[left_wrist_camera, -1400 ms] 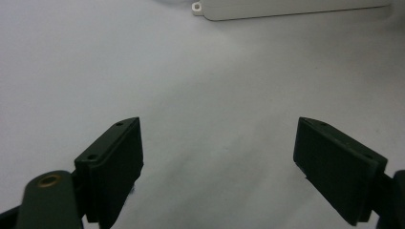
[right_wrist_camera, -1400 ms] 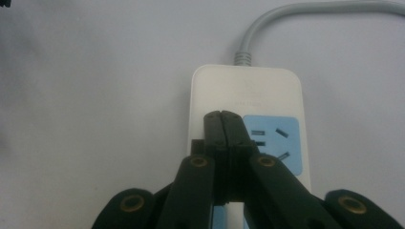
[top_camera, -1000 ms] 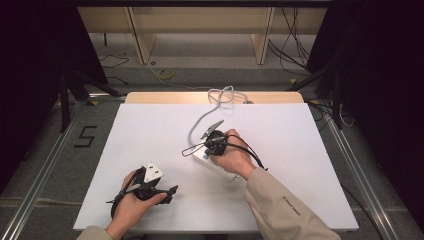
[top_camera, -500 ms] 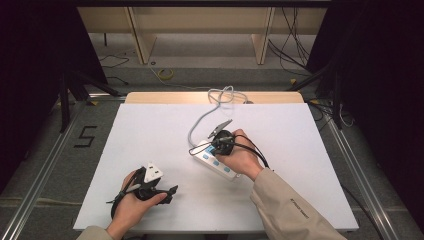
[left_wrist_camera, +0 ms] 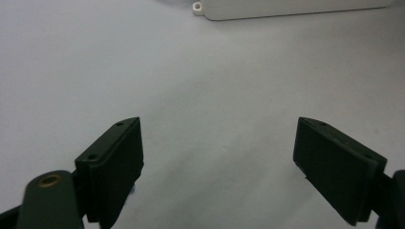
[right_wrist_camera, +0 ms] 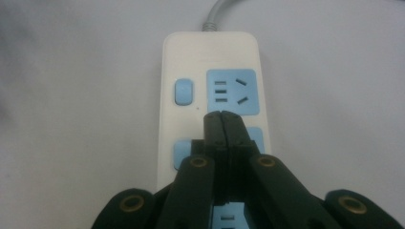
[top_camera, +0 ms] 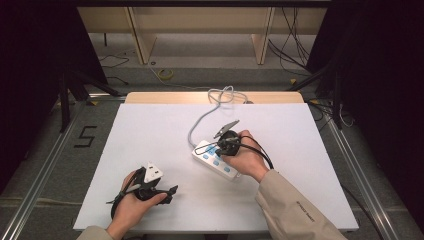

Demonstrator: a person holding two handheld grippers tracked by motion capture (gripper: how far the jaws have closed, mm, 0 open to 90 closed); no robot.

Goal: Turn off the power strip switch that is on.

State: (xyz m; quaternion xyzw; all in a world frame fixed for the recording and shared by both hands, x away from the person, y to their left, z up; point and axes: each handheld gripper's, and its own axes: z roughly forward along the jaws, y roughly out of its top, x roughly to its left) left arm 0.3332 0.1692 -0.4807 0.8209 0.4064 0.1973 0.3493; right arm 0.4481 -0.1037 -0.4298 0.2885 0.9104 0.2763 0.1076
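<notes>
Two tongs are in play; the right tongs [right_wrist_camera: 223,117] have their jaws pressed flat together with nothing between them, their tip poised over the face of a white power strip [top_camera: 216,160], between its blue rocker switches [right_wrist_camera: 184,91] and blue sockets [right_wrist_camera: 232,91], whether touching the plastic cannot be told; the left tongs [left_wrist_camera: 217,157] stand wide apart and bare, hovering low over the surface [top_camera: 150,135] near the front-left corner, well apart from the strip; in the high view the right tongs [top_camera: 226,129] sit above the strip, which lies at an angle right of centre, its grey cable [top_camera: 202,120] running back to a loose coil at the far edge; the strip is judged rigid, moderately light and smooth-skinned, hence apt to slide or pivot on the surface under a sideways push; a switch would best be pressed straight down with closed tips, while a lift would best take the long side walls across the narrow width, clear of the sockets; the cable is stiffish and may drag or swing the body; open room lies broadly to the left and front of the strip; the right and near edges of the surface are the nearer limits, and the coil crowds the far edge.
</notes>
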